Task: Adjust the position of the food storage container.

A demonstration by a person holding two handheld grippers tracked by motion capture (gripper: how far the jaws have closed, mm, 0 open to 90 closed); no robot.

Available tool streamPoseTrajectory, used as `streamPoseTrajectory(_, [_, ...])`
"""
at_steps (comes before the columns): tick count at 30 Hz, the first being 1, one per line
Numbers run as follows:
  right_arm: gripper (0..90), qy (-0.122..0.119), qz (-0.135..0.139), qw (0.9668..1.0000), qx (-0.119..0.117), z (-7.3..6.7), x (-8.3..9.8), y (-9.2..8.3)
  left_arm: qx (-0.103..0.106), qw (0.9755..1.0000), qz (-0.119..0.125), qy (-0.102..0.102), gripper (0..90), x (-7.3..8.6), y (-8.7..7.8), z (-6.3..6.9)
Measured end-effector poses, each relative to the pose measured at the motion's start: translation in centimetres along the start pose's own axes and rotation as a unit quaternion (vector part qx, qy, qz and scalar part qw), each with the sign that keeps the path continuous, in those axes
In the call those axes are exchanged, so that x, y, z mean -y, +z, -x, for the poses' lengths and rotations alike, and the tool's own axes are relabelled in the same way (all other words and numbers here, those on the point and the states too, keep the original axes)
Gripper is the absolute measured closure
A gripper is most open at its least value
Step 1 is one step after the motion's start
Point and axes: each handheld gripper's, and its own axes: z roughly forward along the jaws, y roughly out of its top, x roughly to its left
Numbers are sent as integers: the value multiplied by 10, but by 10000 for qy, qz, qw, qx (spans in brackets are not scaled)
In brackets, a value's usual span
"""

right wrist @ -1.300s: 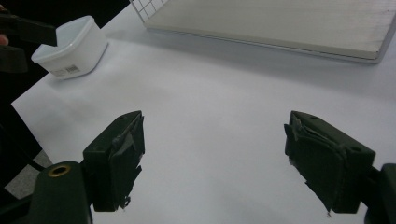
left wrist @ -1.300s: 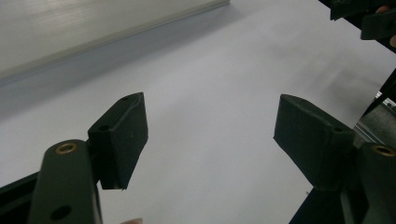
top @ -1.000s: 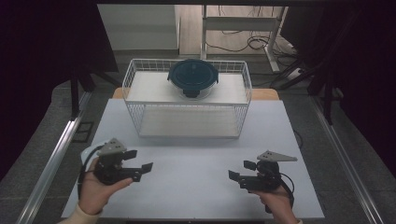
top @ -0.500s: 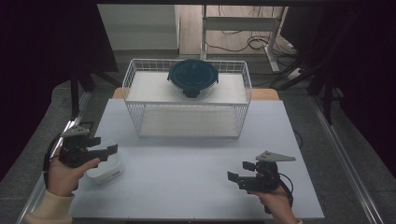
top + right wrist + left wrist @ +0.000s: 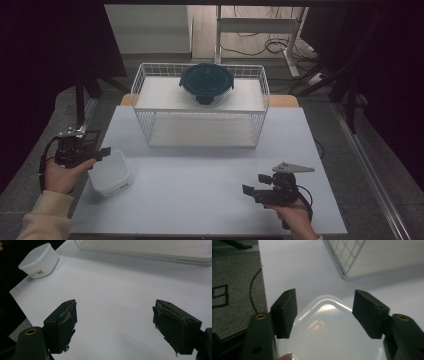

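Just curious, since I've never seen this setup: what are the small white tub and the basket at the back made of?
The white tub looks like translucent, frosted plastic: milky walls, soft glare on its lid, a label on one side. The basket seems to be thin metal wire with a white coating, judging by its open grid of fine rods, though that stays a guess.

A lab-like recording bay: black curtains (image 5: pixel 45 65) enclose a white table (image 5: pixel 210 190), loose cables (image 5: pixel 260 47) on the floor.

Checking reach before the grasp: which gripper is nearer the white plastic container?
Left. The left gripper straddles the white container, jaws just closing, pads not touching. The right gripper hovers far across the table.
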Motion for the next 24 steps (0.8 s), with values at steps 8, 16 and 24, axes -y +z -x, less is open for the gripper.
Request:
streamPoseTrajectory(8, [194, 41, -53, 10000, 20, 1, 1, 3, -217, 9994, -254, 134, 662, -3, 16, -17])
streamPoseTrajectory(16, [193, 66, -48, 10000, 57, 4, 2, 3, -525, 9962, -647, 240, 881, -2, 25, -34])
streamPoseTrajectory(24, [193, 92, -92, 9999, 68, 5, 3, 4, -509, 9947, -881, 153, 900, 13, 27, -48])
